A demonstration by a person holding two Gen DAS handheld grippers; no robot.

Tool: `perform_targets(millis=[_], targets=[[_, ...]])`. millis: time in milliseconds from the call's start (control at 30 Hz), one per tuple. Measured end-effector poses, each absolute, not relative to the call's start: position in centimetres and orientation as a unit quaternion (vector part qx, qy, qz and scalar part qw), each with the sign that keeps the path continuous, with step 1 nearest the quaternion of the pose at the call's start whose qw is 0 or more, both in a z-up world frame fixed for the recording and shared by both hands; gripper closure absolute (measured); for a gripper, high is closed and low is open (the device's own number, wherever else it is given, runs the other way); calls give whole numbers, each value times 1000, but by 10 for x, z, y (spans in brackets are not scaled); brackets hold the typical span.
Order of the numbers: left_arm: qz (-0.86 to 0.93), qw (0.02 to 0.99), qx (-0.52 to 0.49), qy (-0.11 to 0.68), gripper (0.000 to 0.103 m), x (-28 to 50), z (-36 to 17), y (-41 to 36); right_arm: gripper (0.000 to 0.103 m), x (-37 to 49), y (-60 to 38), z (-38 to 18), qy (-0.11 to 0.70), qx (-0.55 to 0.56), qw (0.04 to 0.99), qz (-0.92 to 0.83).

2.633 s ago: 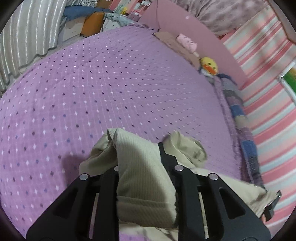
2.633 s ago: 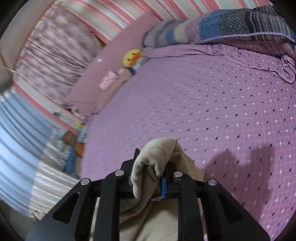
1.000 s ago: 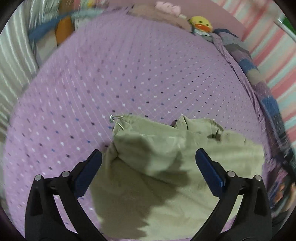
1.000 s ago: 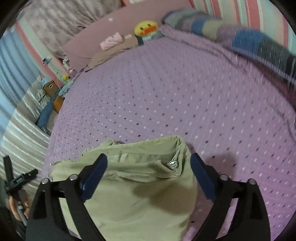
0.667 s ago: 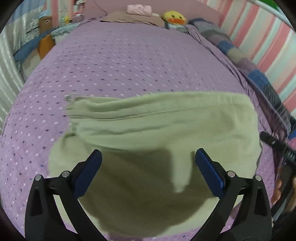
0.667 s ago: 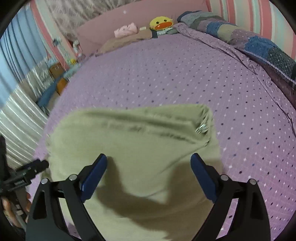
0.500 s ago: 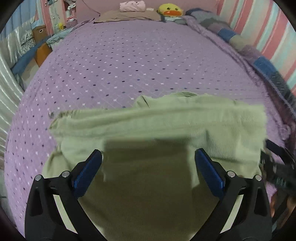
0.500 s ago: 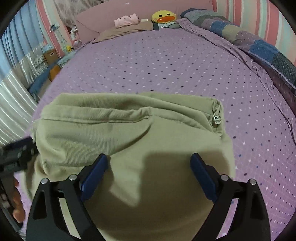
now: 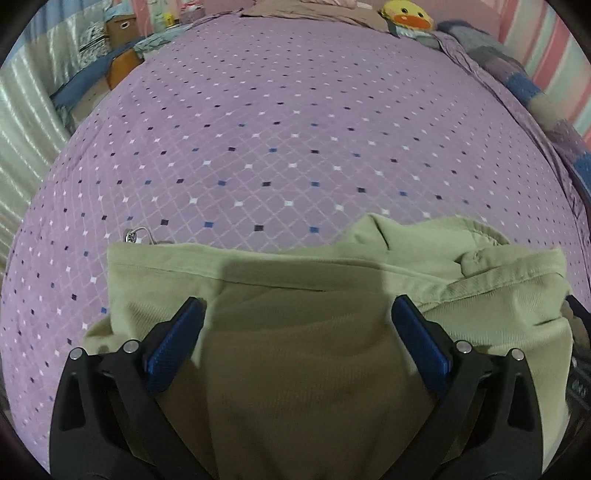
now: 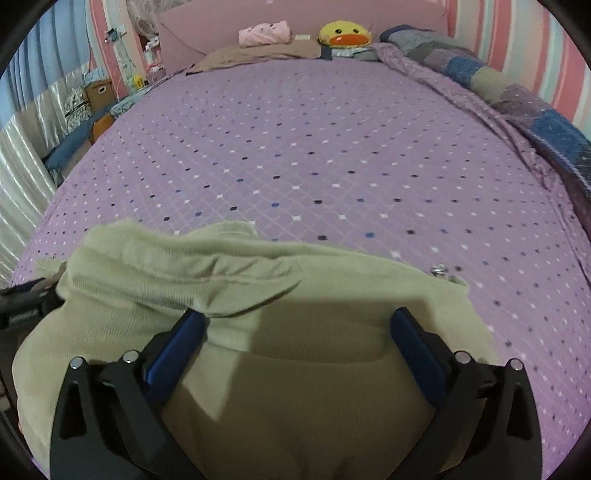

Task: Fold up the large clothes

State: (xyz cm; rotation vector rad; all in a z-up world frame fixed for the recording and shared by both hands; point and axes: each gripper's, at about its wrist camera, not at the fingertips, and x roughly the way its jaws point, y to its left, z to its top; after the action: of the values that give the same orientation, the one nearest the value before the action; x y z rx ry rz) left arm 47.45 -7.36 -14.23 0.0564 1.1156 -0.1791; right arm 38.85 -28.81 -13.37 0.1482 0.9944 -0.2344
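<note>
An olive-beige corduroy garment [image 9: 303,332] lies folded on the purple dotted bedspread [image 9: 288,129] at the near edge of the bed. It also fills the lower part of the right wrist view [image 10: 295,325]. My left gripper [image 9: 297,314] is open and empty, hovering over the garment's left half. My right gripper [image 10: 297,325] is open and empty over its right half. A metal zipper pull [image 9: 135,234] sticks out at the garment's far left corner, and another metal pull shows at the far right corner in the right wrist view [image 10: 439,270].
A yellow duck plush [image 10: 344,34], a pink folded item [image 10: 264,32] and a brown cloth [image 10: 258,51] lie by the pink headboard. A patchwork blanket [image 10: 517,96] runs along the bed's right side. Boxes [image 10: 98,94] stand on the floor at the left.
Both grippers let go of the garment and opened. It was laid down folded on the bed, and both grippers have drawn back lower over its near part.
</note>
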Motion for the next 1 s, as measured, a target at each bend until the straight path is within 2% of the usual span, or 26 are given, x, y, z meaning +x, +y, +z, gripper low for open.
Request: perform_targets(millis=[167, 467, 600, 667, 733, 833, 1000], targets=[[-89, 854, -1, 512, 3, 479, -156, -66, 1, 397, -294, -152, 457, 87, 880, -99], [-62, 901, 25, 429, 3, 465, -172, -82, 1, 395, -294, -164, 416, 103, 900, -82], [-71, 890, 28, 450, 3, 468, -166, -79, 1, 395, -295, -162, 422, 106, 897, -80], [-76, 882, 21, 464, 3, 461, -155, -66, 2, 392, -295, -156, 431, 107, 893, -75], [-64, 892, 24, 446, 3, 446, -134, -53, 2, 385, -294, -140, 434, 109, 892, -64], [-29, 917, 26, 396, 3, 426, -99, -30, 2, 364, -278, -100, 375, 119, 919, -12], [-2, 919, -27, 392, 3, 426, -81, 9, 2, 374, -225, -68, 353, 98, 929, 50]])
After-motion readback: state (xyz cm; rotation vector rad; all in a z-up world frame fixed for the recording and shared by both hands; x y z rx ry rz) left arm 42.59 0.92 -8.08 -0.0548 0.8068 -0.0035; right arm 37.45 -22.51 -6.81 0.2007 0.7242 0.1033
